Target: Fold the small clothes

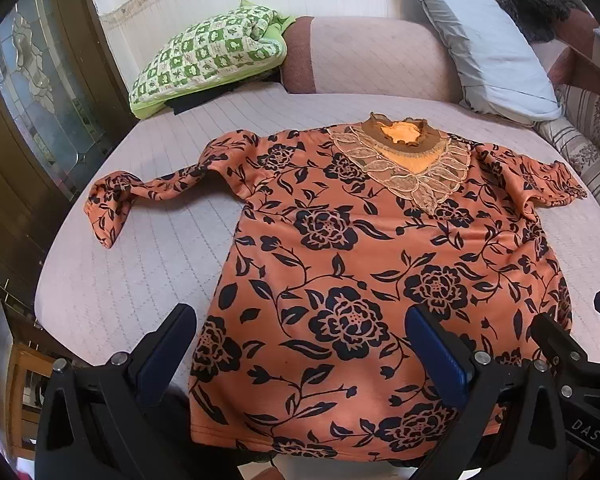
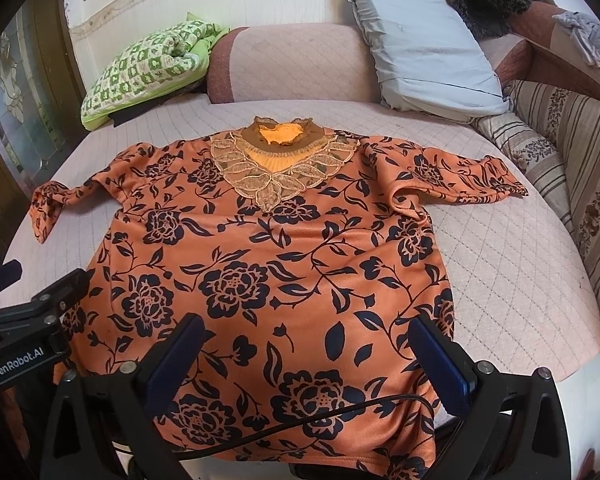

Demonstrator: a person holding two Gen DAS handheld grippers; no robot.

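An orange blouse (image 1: 360, 264) with black flowers and a lace collar (image 1: 404, 168) lies face up and spread flat on a pink quilted bed (image 1: 140, 264), hem toward me. Its left sleeve (image 1: 116, 200) is twisted outward; its right sleeve (image 2: 472, 180) lies out to the right. My left gripper (image 1: 300, 320) hovers open over the hem's left half, nothing between its fingers. My right gripper (image 2: 308, 332) is open above the hem's right half (image 2: 300, 360), also holding nothing. A black cable (image 2: 340, 412) crosses the hem. The right gripper's body shows at the left wrist view's right edge.
A green checked quilt (image 1: 204, 52) sits at the bed's back left, a pink bolster (image 1: 364, 56) behind the collar, a grey pillow (image 2: 420, 44) at back right. A striped cushion (image 2: 572, 160) lines the right side. A glass-panelled door (image 1: 32, 88) stands left of the bed.
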